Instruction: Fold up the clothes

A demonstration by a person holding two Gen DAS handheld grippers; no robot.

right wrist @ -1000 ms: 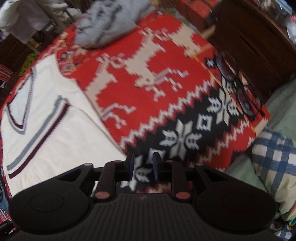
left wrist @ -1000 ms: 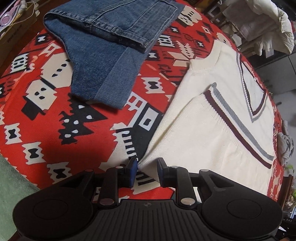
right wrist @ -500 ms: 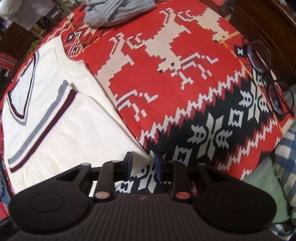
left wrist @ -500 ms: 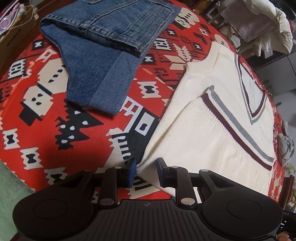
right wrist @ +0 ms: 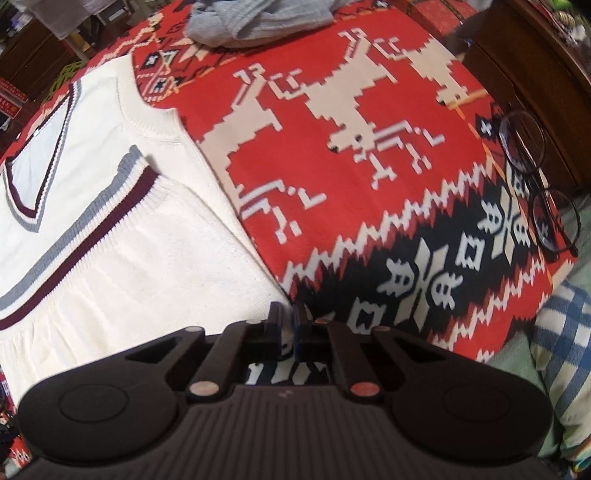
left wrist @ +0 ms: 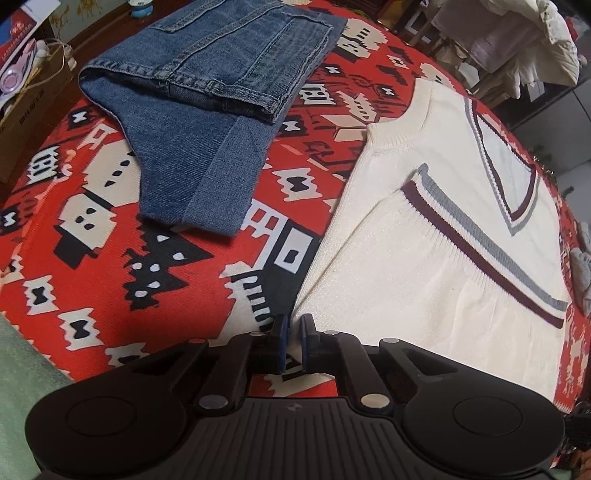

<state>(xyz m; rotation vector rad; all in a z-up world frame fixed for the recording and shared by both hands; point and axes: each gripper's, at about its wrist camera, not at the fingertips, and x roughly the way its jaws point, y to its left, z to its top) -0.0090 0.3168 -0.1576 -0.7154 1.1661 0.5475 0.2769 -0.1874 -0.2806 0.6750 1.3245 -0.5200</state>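
Observation:
A cream knitted sweater [left wrist: 424, 266] with maroon and grey stripes lies flat on a red patterned blanket [left wrist: 110, 229], its lower part folded up over the chest. My left gripper [left wrist: 291, 328] is shut on the near left corner of the sweater. In the right wrist view the same sweater [right wrist: 122, 258] fills the left side, and my right gripper [right wrist: 286, 317] is shut on its near right corner. Both corners sit low, at the blanket.
Folded blue jeans [left wrist: 207, 110] lie at the back left. A grey garment [right wrist: 255, 18] sits at the far end of the blanket [right wrist: 369, 184]. Eyeglasses [right wrist: 535, 184] rest near the right edge, beside a dark wooden cabinet [right wrist: 546, 74]. A checked cloth [right wrist: 565, 350] is at the right.
Both grippers have closed from open onto the sweater's near corners. The right gripper also moved left toward the sweater edge.

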